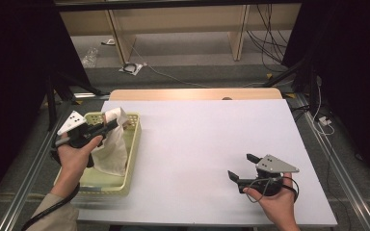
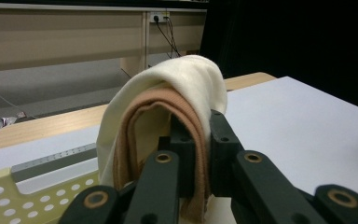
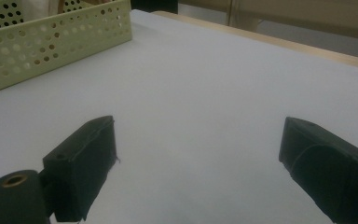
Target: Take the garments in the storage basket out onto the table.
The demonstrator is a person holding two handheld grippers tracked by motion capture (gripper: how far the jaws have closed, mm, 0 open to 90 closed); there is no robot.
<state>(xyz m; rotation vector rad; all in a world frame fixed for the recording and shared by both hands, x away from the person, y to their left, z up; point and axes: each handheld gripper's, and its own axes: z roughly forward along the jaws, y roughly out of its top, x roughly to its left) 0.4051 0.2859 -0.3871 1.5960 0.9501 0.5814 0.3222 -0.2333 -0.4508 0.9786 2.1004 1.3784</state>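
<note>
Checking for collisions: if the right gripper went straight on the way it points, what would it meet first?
Probably the basket, at its near side wall. The right gripper has open jaws aimed left across the bare table, though depth is uncertain.

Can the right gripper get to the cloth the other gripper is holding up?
Probably yes. The right gripper is open, and bare white table lies between it and the cloth, which the left gripper holds above the basket. Nothing blocks the way.

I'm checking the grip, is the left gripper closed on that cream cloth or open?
Shut. The left gripper has its jaws pinched on the cream cloth, which drapes over them and hangs above the basket.
</note>
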